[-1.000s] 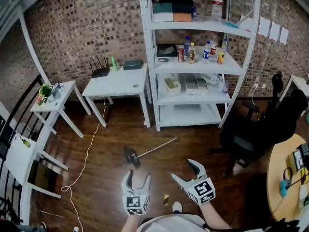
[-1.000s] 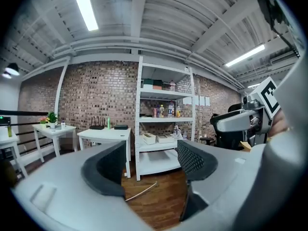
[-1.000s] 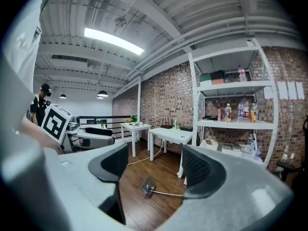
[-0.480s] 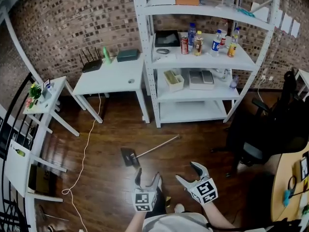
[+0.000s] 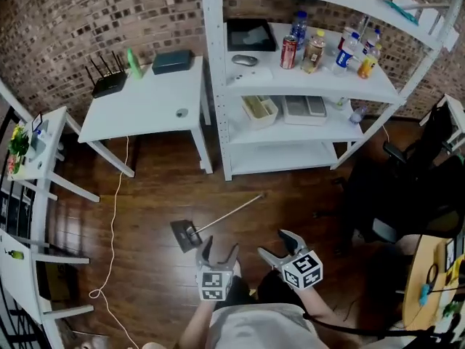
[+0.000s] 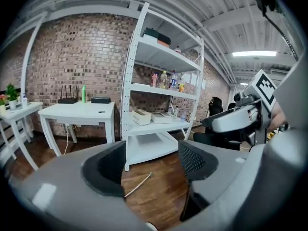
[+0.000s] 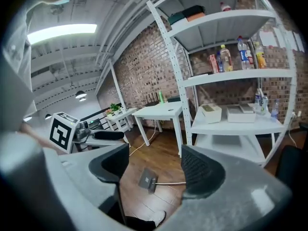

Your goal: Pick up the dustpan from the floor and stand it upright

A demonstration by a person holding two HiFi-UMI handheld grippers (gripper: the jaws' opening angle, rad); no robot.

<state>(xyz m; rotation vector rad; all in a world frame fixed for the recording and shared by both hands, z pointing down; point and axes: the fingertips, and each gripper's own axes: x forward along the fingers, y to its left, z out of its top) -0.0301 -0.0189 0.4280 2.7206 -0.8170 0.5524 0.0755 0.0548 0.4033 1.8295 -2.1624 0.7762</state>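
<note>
Grey dustpan on floor, only handle vis. in left gripper view

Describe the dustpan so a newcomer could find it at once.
Find the tall white shelf rack at the brick wall. On the wooden floor before it lies the dustpan. Unlike the white cable nearby, it is a flat dark pan on a long straight handle.

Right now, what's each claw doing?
Left claw: open, holding nothing.
Right claw: open, holding nothing.
</note>
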